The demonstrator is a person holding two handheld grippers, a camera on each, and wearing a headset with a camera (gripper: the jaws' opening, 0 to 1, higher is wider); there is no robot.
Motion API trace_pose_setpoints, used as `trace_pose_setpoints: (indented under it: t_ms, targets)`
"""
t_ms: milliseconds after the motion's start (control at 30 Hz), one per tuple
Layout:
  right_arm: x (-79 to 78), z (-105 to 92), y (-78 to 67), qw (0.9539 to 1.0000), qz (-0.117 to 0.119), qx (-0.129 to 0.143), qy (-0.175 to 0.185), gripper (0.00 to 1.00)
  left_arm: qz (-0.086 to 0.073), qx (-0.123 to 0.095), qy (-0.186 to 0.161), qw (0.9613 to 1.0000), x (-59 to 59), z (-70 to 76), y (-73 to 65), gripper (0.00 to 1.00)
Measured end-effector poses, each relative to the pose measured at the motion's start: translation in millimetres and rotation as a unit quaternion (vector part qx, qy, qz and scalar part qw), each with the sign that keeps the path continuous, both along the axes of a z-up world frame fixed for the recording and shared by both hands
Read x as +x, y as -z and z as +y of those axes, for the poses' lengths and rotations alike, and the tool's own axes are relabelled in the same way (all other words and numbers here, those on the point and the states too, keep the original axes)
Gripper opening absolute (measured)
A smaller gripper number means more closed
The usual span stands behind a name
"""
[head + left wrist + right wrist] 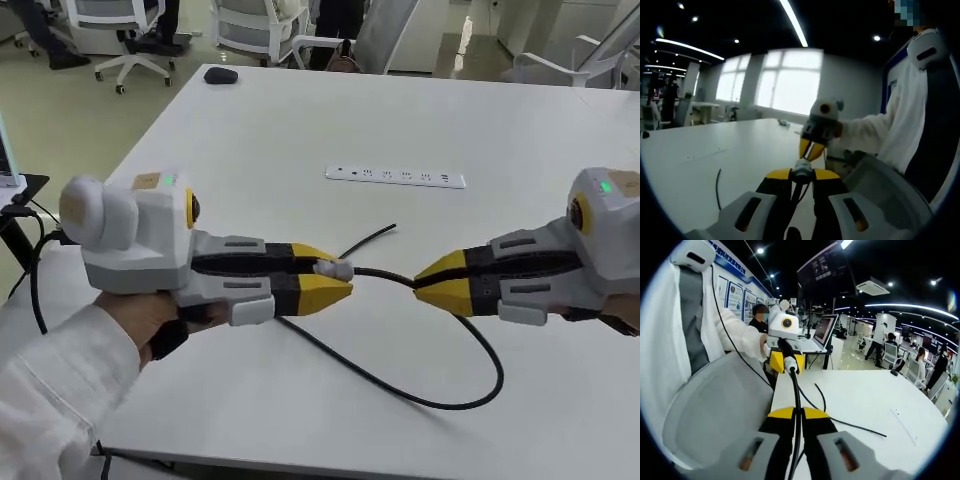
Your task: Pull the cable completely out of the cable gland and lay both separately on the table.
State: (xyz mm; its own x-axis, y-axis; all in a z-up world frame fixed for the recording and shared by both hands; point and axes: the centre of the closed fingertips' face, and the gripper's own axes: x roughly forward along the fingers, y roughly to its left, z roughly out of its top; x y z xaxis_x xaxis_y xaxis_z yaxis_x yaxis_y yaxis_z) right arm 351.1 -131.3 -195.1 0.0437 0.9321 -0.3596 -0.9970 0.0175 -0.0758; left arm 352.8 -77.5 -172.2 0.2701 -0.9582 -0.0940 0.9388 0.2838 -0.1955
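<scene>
Slack, light cable (pixel 440 403) is lying looped on the table (pixel 300 120). Beyond it, the small rigid cable gland (pixel 335 268) is being pinched by the left gripper (pixel 348 279), while the cable, probably slippery, is being clamped beside it by the right gripper (pixel 418 281).

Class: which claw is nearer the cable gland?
Left. The left claw holds the cable gland at its tips; the right claw grips the black cable further along, apart from the gland.
</scene>
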Motion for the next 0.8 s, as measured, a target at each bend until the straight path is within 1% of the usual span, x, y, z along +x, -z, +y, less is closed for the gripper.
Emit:
trace_pose_setpoints:
  t_ms: [267,467,633,800]
  targets:
    - [3.3,-11.6,9.0,0.9999,0.007,-0.008,0.013,0.03,0.000,0.001,-0.002,1.0000,-0.4,1.6,-0.2,0.16]
    - [6.2,-20.9,18.8,0.9994,0.010,-0.020,0.026,0.03,0.003,0.000,-0.005,1.0000,0.7,3.1,0.1,0.16]
    - [6.4,-23.7,22.0,0.9992,0.014,-0.022,0.032,0.03,0.009,0.001,-0.009,0.9999,1.9,4.3,1.4,0.16]
    - [5.3,-23.8,23.7,0.9991,0.015,-0.025,0.031,0.03,0.013,0.002,-0.008,0.9999,0.6,3.6,2.6,0.16]
